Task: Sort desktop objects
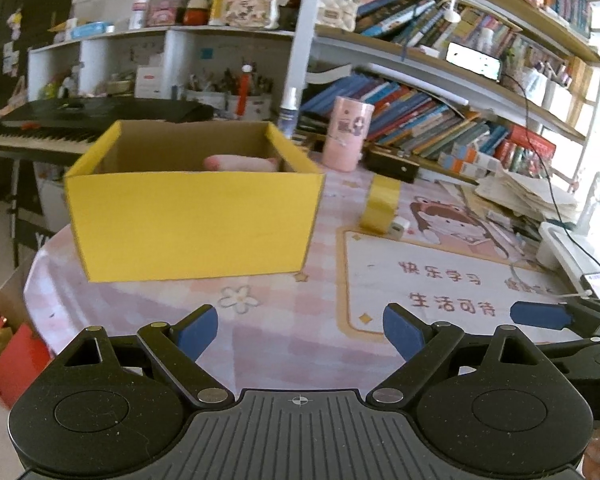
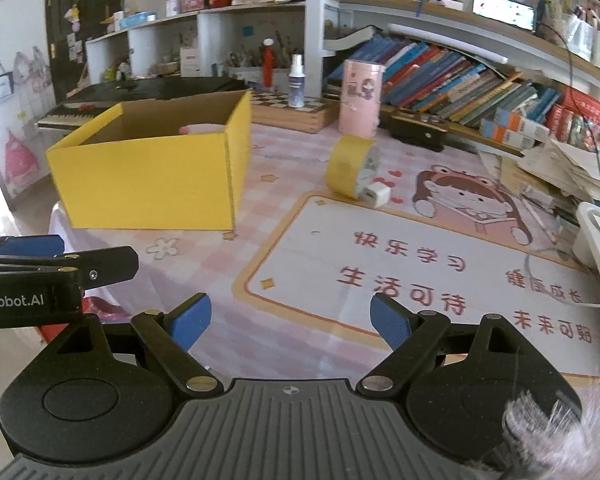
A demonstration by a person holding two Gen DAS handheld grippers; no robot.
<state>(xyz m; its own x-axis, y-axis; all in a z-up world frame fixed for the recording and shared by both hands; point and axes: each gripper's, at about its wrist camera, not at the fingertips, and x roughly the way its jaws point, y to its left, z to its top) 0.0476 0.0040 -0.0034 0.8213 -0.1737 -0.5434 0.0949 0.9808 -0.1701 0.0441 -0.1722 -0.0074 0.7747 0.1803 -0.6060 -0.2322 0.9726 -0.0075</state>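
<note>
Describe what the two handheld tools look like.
Both tools are alike: the left tool and right tool have black linkage arms with silver pivot pins, blue fingers, round black discs and a ribbed grey base. The left tool's side reads "nRobot.AI".

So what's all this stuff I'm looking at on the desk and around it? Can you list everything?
open yellow cardboard box: one, yellow outside, brown inside; left part of the desk.
pink object: one, lying inside the box, mostly hidden.
yellow tape roll: one, standing on edge mid-desk.
small white cube charger: one, touching the roll's near side.
pink cylindrical canister: one, behind the roll.
white spray bottle: one, on a chequered board at the back.
pink cartoon desk mat: one, covering the desk.
black piano keyboard: one, behind the box.
books: many, mixed colours, shelves at right.
left gripper: blue pads, open, empty.
right gripper: blue pads, open, empty.
</note>
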